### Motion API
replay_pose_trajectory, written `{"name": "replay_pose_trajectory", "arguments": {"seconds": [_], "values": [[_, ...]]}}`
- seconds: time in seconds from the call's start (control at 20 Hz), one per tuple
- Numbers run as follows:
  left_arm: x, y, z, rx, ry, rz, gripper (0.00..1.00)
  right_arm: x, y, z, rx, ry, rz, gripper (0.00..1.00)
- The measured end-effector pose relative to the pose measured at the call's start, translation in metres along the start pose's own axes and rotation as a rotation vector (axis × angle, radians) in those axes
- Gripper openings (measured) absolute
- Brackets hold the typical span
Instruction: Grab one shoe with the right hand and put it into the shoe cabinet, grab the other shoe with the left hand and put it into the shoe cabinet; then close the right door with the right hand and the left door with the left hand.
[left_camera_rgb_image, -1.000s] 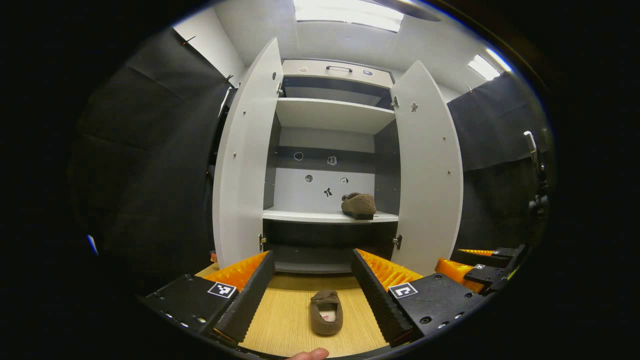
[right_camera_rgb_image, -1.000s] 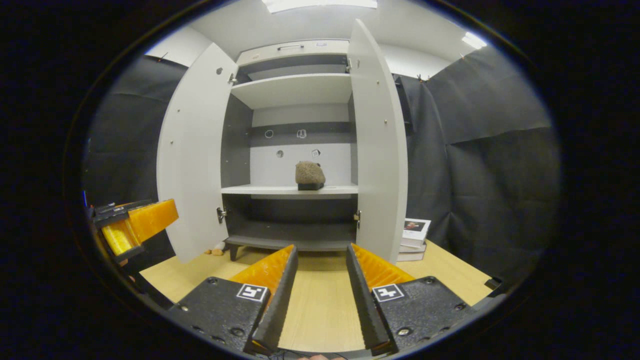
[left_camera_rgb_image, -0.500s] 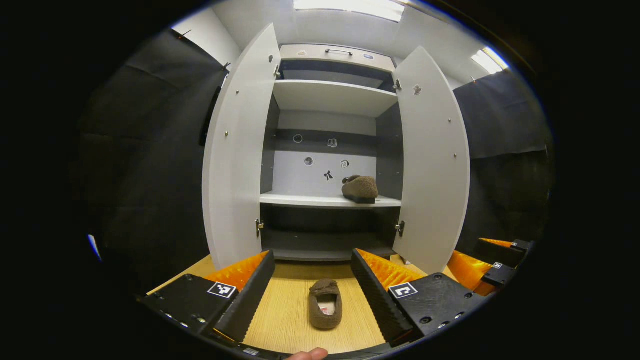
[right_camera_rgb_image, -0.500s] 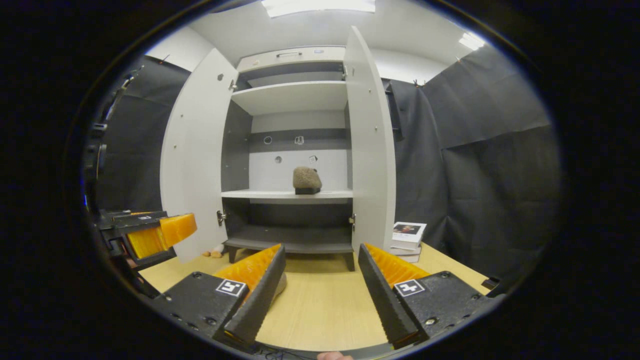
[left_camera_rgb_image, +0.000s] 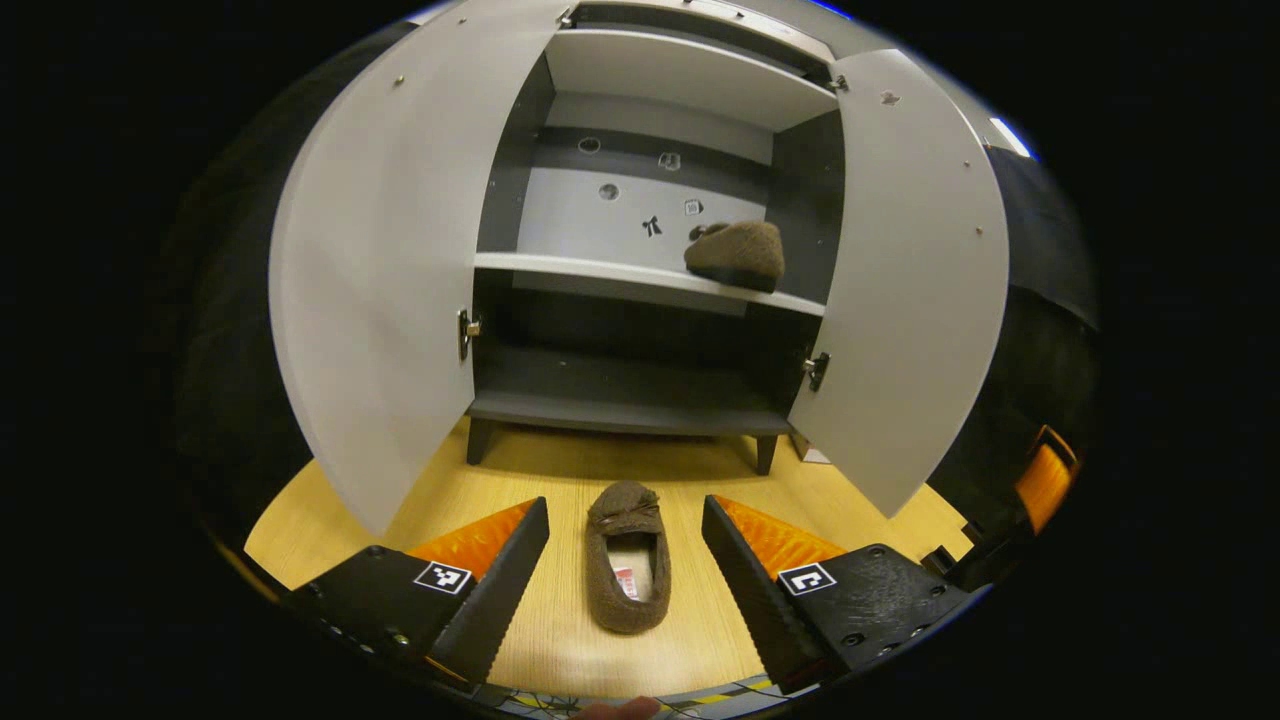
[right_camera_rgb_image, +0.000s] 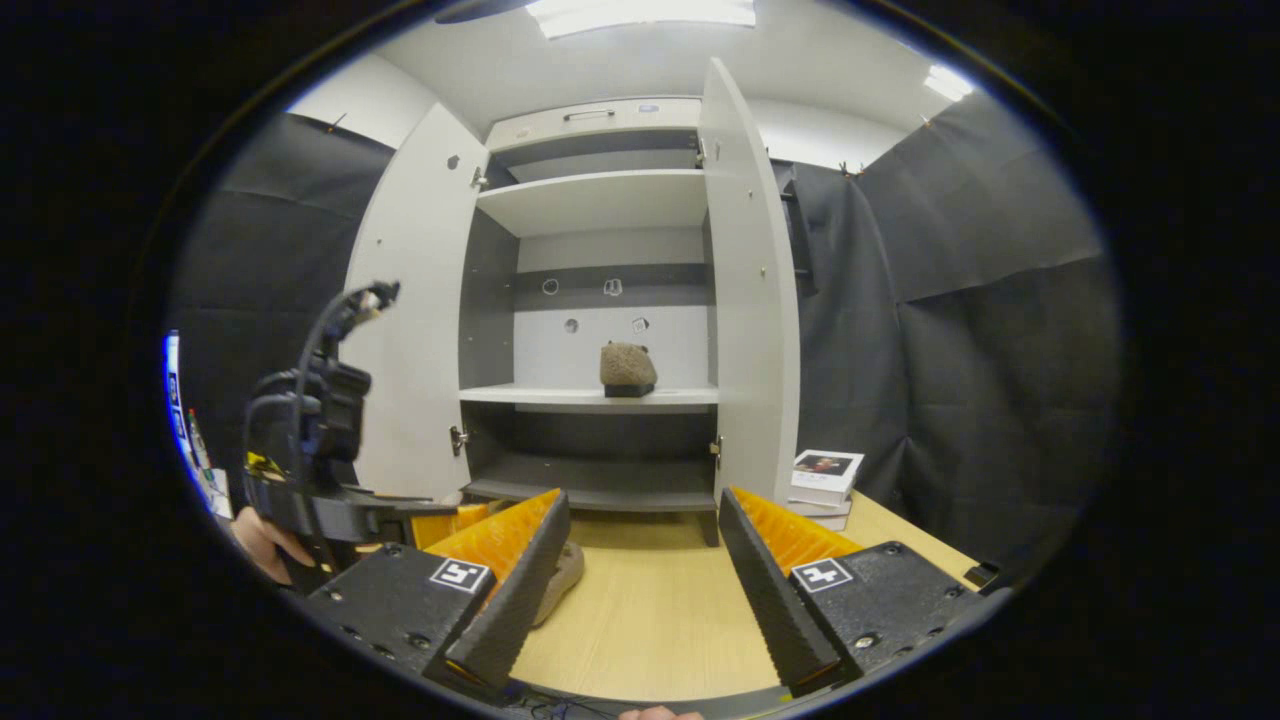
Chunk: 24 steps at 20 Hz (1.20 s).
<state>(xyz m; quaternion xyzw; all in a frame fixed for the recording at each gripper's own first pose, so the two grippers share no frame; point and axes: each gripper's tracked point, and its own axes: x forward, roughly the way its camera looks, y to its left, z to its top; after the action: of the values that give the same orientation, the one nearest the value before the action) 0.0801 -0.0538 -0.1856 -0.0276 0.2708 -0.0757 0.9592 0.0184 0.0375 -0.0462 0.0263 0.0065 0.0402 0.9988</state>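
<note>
Left gripper (left_camera_rgb_image: 625, 540) fingers wide, brown slipper (left_camera_rgb_image: 627, 569) on floor between them, untouched; right gripper (right_camera_rgb_image: 640, 540) fingers wide, empty.

I find no words or numbers I can read. My left gripper (left_camera_rgb_image: 625, 560) and my right gripper (right_camera_rgb_image: 645, 570) each carry two small square black-and-white coded markers, patterns rather than text. The shoe (left_camera_rgb_image: 628, 570) on the floor has a small insole label, too blurred to read. Little stickers dot the shoe cabinet's (left_camera_rgb_image: 640, 200) back panel, illegible. The books (right_camera_rgb_image: 823, 480) show a cover picture, no legible title.
</note>
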Motion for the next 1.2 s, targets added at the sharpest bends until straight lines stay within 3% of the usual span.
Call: {"name": "replay_pose_trajectory", "arguments": {"seconds": [0.4,0.9,1.0,1.2], "values": [[0.091,0.044,-0.095,-0.040,0.227,0.059,0.95,0.000,-0.009,-0.008,-0.028,0.050,-0.026,0.95],[0.135,0.052,-0.124,-0.078,0.285,0.048,0.94,0.012,-0.023,-0.020,-0.051,0.109,-0.074,0.95],[0.138,0.046,-0.125,-0.098,0.278,0.034,0.88,0.013,-0.023,-0.023,-0.052,0.119,-0.071,0.95],[0.143,0.028,-0.122,-0.110,0.240,-0.008,0.54,0.016,-0.023,-0.021,-0.059,0.121,-0.067,0.95]]}}
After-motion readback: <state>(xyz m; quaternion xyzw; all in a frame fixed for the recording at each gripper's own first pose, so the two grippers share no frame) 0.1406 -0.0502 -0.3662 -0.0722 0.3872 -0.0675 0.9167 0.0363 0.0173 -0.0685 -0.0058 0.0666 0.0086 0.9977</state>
